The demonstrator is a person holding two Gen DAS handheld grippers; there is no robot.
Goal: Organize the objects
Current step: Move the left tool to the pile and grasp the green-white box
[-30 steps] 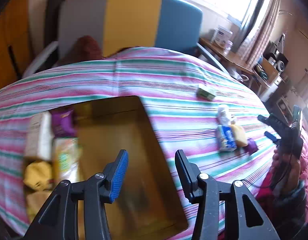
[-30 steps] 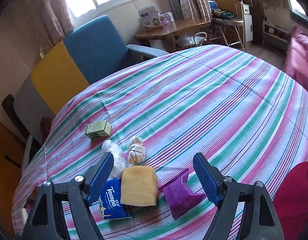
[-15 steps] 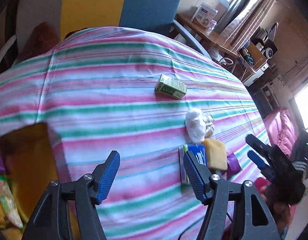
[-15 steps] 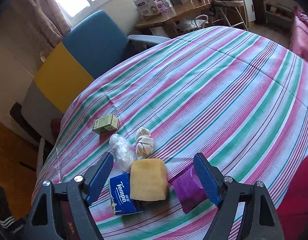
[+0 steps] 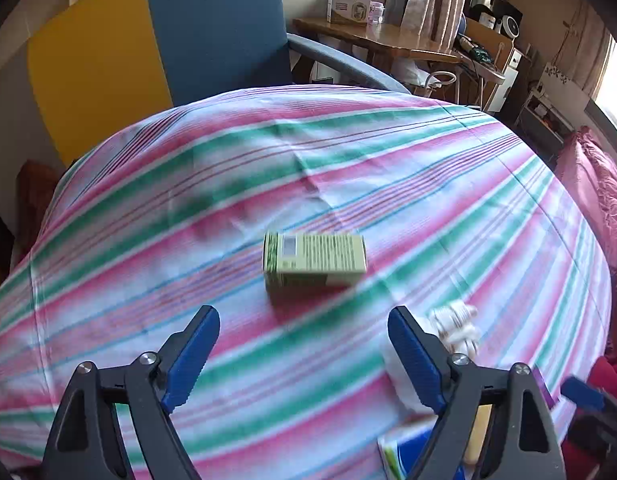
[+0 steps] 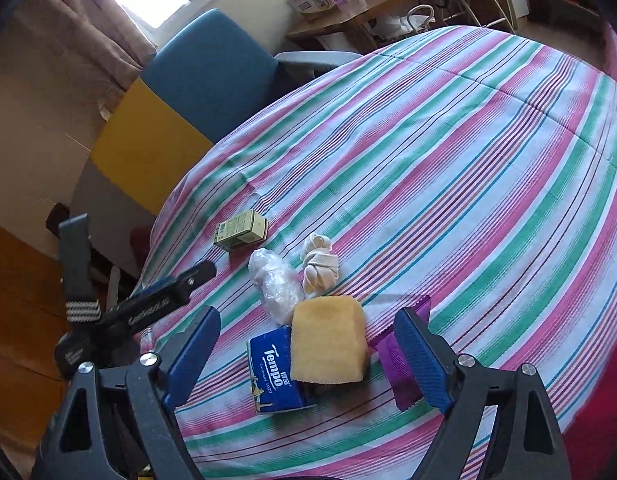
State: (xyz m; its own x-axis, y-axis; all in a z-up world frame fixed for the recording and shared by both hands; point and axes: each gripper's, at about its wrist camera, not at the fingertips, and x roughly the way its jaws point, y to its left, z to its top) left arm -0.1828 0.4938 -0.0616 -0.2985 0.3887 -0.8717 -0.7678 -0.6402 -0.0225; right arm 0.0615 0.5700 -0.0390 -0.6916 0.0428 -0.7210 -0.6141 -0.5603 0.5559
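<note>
Bare cloth (image 5: 228, 360) — green box (image 5: 314, 261) ahead

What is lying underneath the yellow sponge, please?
The yellow sponge rests partly on the blue Tempo tissue pack, covering its right edge. Whatever else lies beneath it is hidden.

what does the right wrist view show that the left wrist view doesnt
Only the right wrist view shows the yellow sponge whole, overlapping the Tempo tissue pack, plus the clear plastic bag and the left tongs from outside.

Only the left wrist view shows the green box up close, centred ahead of its open tongs.

Both show the green box, the knotted white cloth and the striped tablecloth.
</note>
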